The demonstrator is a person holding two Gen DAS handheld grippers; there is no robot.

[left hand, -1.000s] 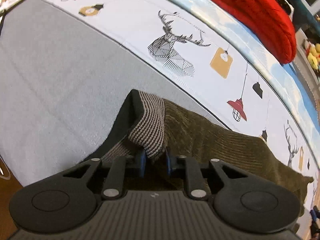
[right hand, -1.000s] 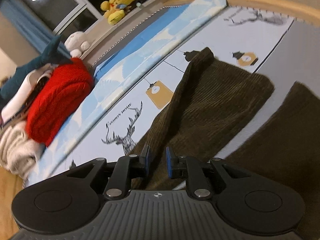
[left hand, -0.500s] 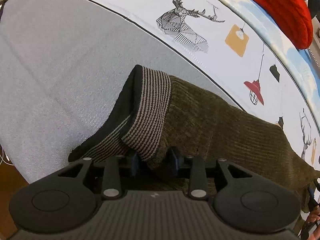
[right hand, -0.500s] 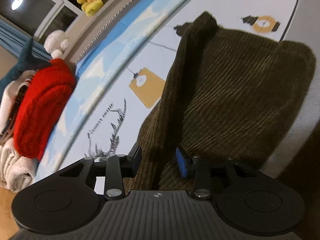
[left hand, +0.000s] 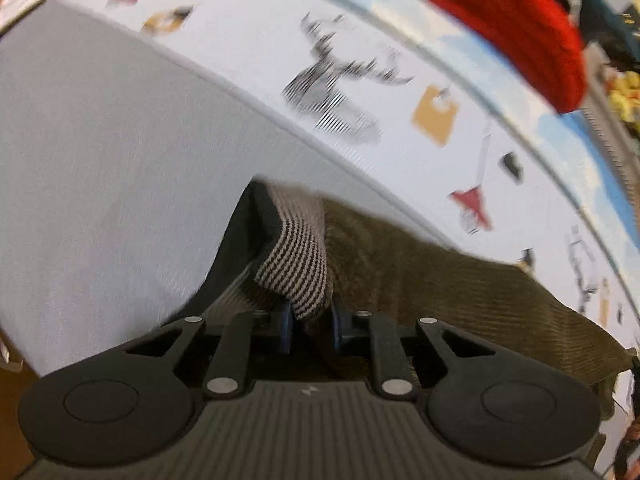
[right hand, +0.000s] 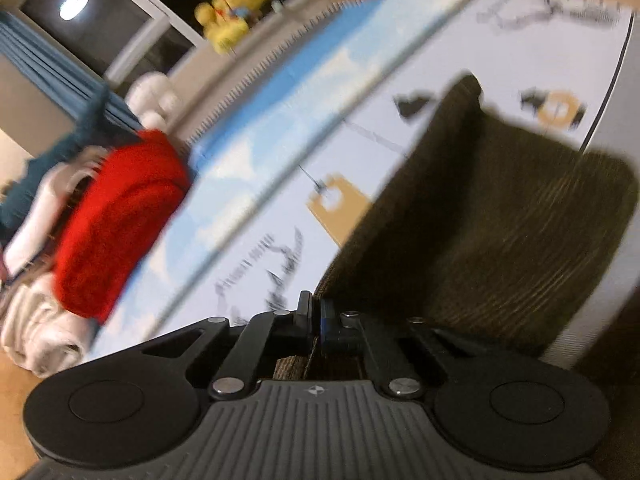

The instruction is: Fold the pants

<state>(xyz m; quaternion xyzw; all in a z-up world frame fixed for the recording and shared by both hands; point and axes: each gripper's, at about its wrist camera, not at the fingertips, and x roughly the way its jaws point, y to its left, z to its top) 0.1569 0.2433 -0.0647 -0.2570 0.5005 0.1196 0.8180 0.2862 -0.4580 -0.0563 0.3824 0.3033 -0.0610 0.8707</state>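
Garment: we see the olive-brown corduroy pants [left hand: 460, 292] with a striped knit waistband [left hand: 298, 256] lying on the bed [left hand: 100, 168], across the grey sheet and onto the white strip printed with deer and lamps, towards the bed's far edge.

Left hand-held gripper [left hand: 309, 326]: its jaws have just been closing and now pinch the waistband corner, which stands up between the blue pads.

Right hand-held gripper [right hand: 314, 314]: its jaws have just been closing and are now pressed nearly together on the edge of a corduroy leg [right hand: 500, 220]; a thin fold of cloth sits between them.

Key relation: the pants run lengthwise away from the left hand-held gripper to its right, and the leg runs ahead of the right hand-held gripper towards the bed's far edge. So we hold the two ends of the long axis, each hand at its own end.

Our judgement: with both ends gripped, the next move is likely to lift one end and carry it along that axis onto the other.

Risk: the right pinch looks shallow and could slip.

Nearby: a red knitted bundle [right hand: 116, 220] lies well apart from the pants.
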